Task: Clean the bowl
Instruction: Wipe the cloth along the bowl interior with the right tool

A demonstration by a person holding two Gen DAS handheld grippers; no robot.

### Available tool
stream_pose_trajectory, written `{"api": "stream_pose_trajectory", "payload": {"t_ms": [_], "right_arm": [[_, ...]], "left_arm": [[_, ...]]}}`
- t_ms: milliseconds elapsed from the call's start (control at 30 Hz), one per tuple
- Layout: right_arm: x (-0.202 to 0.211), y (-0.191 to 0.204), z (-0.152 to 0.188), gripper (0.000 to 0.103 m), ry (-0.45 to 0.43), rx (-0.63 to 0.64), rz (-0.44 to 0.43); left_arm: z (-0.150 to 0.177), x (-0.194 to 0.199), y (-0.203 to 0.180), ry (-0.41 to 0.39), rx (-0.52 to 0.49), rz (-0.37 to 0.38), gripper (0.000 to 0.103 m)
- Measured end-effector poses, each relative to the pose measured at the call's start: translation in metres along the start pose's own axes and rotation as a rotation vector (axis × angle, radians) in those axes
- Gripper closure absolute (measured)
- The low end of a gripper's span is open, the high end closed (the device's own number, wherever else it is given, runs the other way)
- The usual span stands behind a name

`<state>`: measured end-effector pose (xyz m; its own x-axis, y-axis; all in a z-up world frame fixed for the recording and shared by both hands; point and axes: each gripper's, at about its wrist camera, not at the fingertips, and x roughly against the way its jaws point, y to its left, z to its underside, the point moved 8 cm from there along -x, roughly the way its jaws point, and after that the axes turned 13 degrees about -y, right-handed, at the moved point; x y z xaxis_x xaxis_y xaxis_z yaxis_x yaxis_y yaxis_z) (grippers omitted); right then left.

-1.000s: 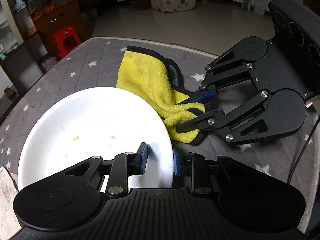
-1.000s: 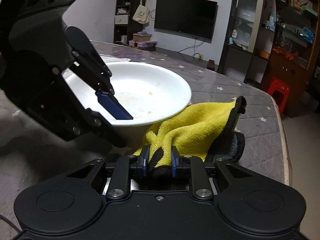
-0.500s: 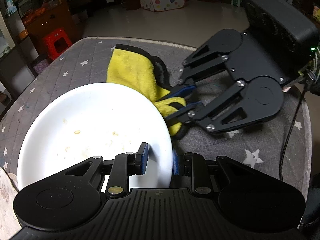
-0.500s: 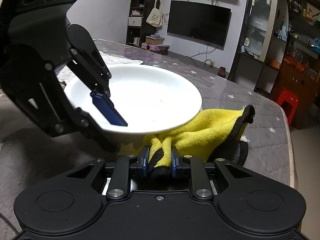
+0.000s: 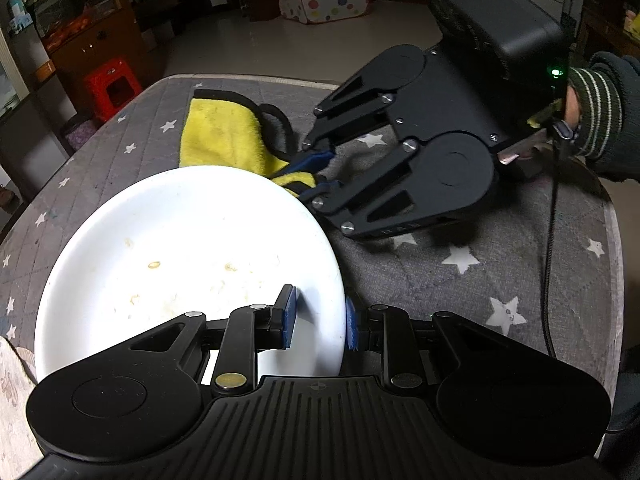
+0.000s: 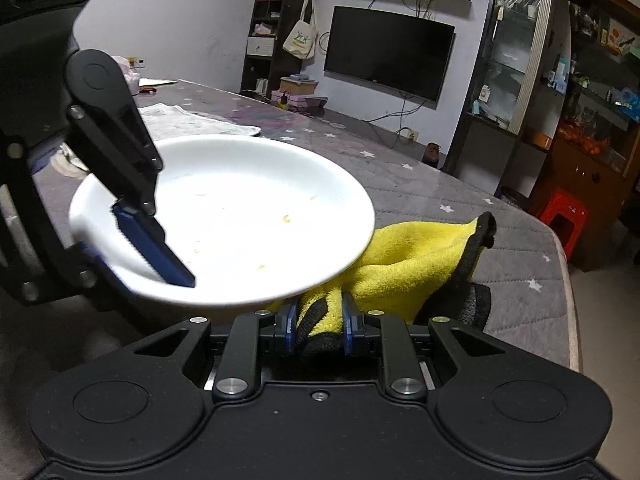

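Note:
A shallow white bowl (image 5: 188,248) with small food specks inside rests on the grey star-patterned tabletop. My left gripper (image 5: 318,316) is shut on the bowl's near rim, one blue pad inside and one outside; from the right wrist view it (image 6: 132,248) clamps the left rim of the bowl (image 6: 248,216). A yellow cloth with a dark border (image 5: 224,138) lies behind the bowl, partly under its edge. My right gripper (image 6: 319,330) is shut on a fold of the cloth (image 6: 412,256); in the left wrist view it (image 5: 316,174) meets the cloth at the bowl's far right rim.
The grey quilted table cover (image 5: 460,264) runs to a rounded edge on the right. A pale patterned cloth (image 6: 192,120) lies farther along the table. A gloved hand with a striped cuff (image 5: 600,116) holds the right gripper, its cable (image 5: 550,240) trailing down. A red stool (image 5: 112,82) stands on the floor.
The right gripper, still holding the cloth, has slid sideways toward the bowl, so the cloth's gripped end now sits tucked at the bowl's rim. The left gripper and bowl kept still.

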<state>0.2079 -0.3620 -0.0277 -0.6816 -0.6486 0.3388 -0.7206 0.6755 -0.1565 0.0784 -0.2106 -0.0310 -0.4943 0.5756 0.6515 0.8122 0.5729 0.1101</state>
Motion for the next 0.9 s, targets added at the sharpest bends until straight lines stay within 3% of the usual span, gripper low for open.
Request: {"api": "stream_pose_trajectory", "payload": {"t_ms": [700, 900], "right_arm": [[0.005, -0.001, 0.002, 0.08, 0.014, -0.02, 0.006], [0.014, 0.003, 0.004, 0.08, 0.02, -0.024, -0.002]], "left_arm": [[-0.017, -0.009, 0.0, -0.008, 0.006, -0.034, 0.074], [-0.014, -0.001, -0.002, -0.006, -0.02, -0.007, 0.076]]}}
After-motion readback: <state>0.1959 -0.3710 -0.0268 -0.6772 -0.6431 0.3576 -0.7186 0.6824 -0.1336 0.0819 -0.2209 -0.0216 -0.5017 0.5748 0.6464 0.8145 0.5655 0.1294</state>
